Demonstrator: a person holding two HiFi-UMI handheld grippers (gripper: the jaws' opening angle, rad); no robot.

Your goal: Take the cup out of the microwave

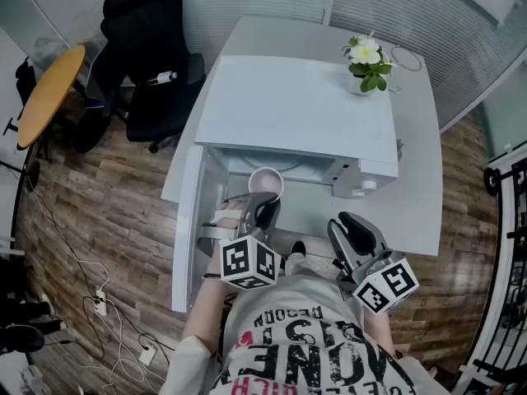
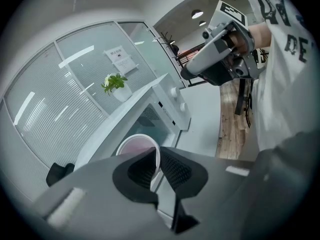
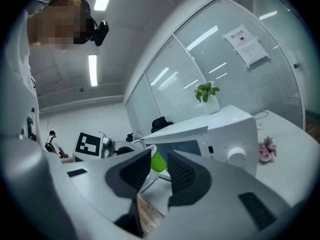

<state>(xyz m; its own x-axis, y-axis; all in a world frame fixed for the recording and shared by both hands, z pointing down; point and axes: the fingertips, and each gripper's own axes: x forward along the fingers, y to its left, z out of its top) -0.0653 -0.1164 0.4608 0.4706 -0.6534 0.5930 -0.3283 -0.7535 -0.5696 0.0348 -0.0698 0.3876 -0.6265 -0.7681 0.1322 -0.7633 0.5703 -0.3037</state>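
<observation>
A white microwave (image 1: 296,113) stands on the table with its door (image 1: 188,220) swung open to the left. A cup (image 1: 266,181), pale pink inside and green outside (image 3: 156,161), hangs at the mouth of the cavity. My left gripper (image 1: 262,204) is shut on the cup's near wall, one pad inside the rim (image 2: 140,146) and one outside. My right gripper (image 1: 350,225) is held to the right, in front of the control panel (image 3: 235,134), open with nothing between its pads.
A potted plant (image 1: 367,60) stands on the microwave's far right corner. A small pink flower (image 3: 267,148) lies on the table beside the microwave. A black office chair (image 1: 152,64) and an orange round table (image 1: 49,93) stand to the left. Cables lie on the wood floor (image 1: 99,299).
</observation>
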